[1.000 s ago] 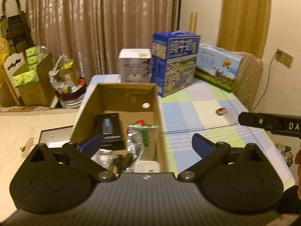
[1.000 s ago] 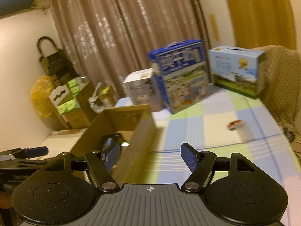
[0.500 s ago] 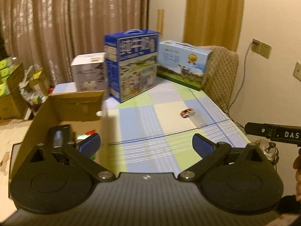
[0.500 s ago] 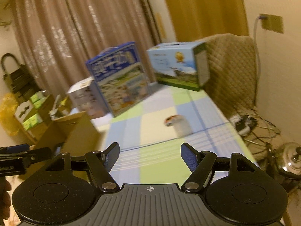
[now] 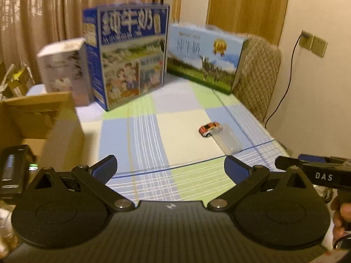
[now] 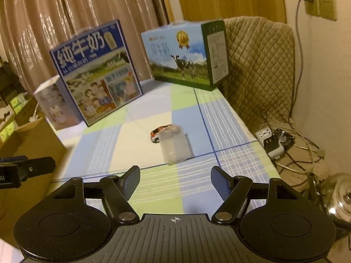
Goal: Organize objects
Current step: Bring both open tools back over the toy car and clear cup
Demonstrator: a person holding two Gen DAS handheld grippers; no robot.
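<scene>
Both views had swung from the box (image 5: 33, 118) at the left toward the toy car (image 5: 208, 129) and the clear cup (image 6: 174, 146) lying well ahead on the checked surface (image 5: 153, 142). The left tongs (image 5: 169, 168) and right tongs (image 6: 175, 182) stood spread wide, grasping nothing. Going left to right, the risks looked like these: the left tongs could clip the box wall beside them; the car could roll off if a pad nudged it; and the cup, touching the car and probably light, might skid or tip toward the right edge under a one-sided pinch.
</scene>
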